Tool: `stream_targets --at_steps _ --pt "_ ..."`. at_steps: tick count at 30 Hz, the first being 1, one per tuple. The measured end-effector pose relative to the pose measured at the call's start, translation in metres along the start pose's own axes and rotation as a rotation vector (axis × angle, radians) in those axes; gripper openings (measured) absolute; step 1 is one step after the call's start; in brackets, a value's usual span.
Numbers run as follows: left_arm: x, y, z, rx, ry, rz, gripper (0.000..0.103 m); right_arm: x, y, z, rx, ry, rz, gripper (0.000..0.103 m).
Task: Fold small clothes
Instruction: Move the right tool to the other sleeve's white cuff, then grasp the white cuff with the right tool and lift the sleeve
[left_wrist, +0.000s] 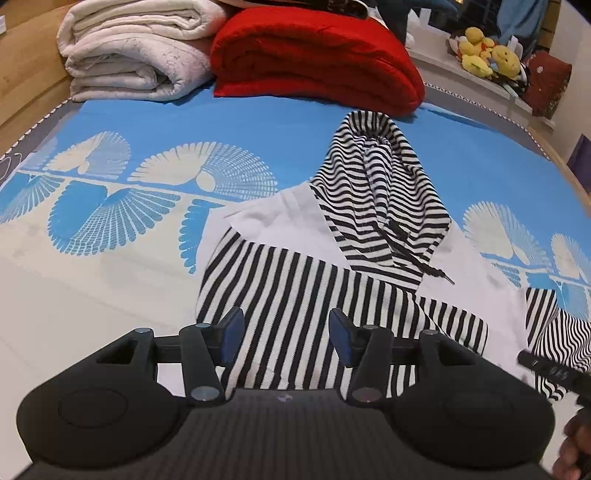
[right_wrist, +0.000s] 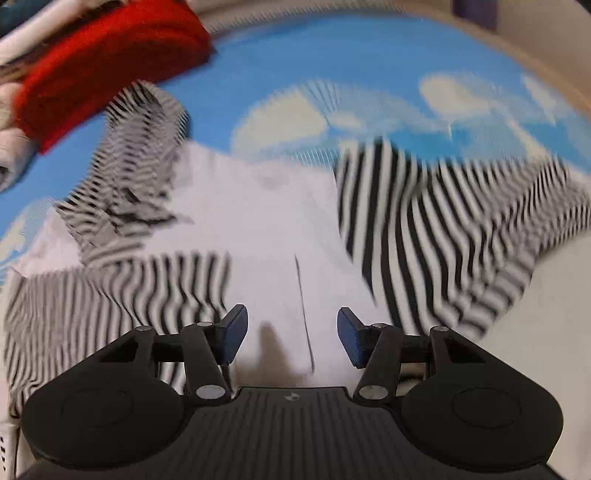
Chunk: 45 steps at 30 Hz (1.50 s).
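Note:
A small hoodie with a white body (left_wrist: 295, 221) and black-and-white striped hood (left_wrist: 376, 192) and sleeves lies on the bed. One striped sleeve (left_wrist: 295, 295) is folded across the body. My left gripper (left_wrist: 286, 336) is open and empty, hovering just above that sleeve. In the blurred right wrist view the hoodie's white body (right_wrist: 258, 221) lies ahead, with the other striped sleeve (right_wrist: 443, 229) spread out to the right. My right gripper (right_wrist: 291, 336) is open and empty over the white body. Part of it shows at the right edge of the left wrist view (left_wrist: 546, 369).
The bed has a blue and cream patterned sheet (left_wrist: 147, 192). A folded red blanket (left_wrist: 317, 59) and a folded white blanket (left_wrist: 136, 51) lie at the far end. Yellow plush toys (left_wrist: 487, 51) sit on a ledge at the far right.

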<state>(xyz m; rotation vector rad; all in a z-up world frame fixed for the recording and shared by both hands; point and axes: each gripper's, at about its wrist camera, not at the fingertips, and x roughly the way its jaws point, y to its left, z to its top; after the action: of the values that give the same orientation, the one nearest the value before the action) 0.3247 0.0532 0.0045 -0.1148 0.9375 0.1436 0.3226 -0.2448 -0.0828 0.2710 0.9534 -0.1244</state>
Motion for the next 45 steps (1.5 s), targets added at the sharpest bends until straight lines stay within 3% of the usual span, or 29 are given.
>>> stream_targets --at_steps 7,15,16,18,20,24,27,29,32,34,45 --pt "0.007 -0.013 -0.004 0.024 0.009 0.015 0.057 -0.02 -0.032 0.002 -0.018 -0.046 0.007 0.056" --pt "0.018 -0.023 -0.01 0.066 0.03 0.027 0.057 -0.046 -0.098 0.004 0.041 -0.11 -0.031 0.053" --pt "0.022 -0.023 -0.012 0.071 0.043 0.024 0.057 -0.049 -0.108 0.006 0.06 -0.12 -0.033 0.052" --pt "0.032 -0.022 -0.018 0.072 0.076 0.01 0.057 -0.054 -0.131 0.01 0.11 -0.14 -0.042 0.035" --pt "0.044 -0.019 -0.026 0.077 0.11 0.011 0.057 -0.057 -0.158 0.013 0.178 -0.162 -0.063 0.029" --pt "0.077 -0.007 -0.043 0.079 0.211 0.068 0.057 -0.056 -0.215 0.015 0.34 -0.172 -0.11 0.026" --pt "0.095 -0.003 -0.054 0.061 0.324 0.057 0.057 -0.052 -0.255 0.014 0.452 -0.159 -0.12 0.026" --pt "0.085 -0.009 -0.05 0.055 0.308 0.03 0.057 -0.049 -0.277 0.014 0.51 -0.143 -0.105 0.029" --pt "0.057 -0.027 -0.037 0.081 0.206 -0.031 0.059 -0.042 -0.304 0.014 0.569 -0.114 -0.069 0.03" --pt "0.043 -0.041 -0.033 0.122 0.148 -0.046 0.064 -0.039 -0.318 0.013 0.609 -0.118 -0.097 0.034" --pt "0.039 -0.066 -0.041 0.183 0.15 -0.072 0.064 -0.01 -0.374 0.009 0.918 -0.141 -0.036 0.043"
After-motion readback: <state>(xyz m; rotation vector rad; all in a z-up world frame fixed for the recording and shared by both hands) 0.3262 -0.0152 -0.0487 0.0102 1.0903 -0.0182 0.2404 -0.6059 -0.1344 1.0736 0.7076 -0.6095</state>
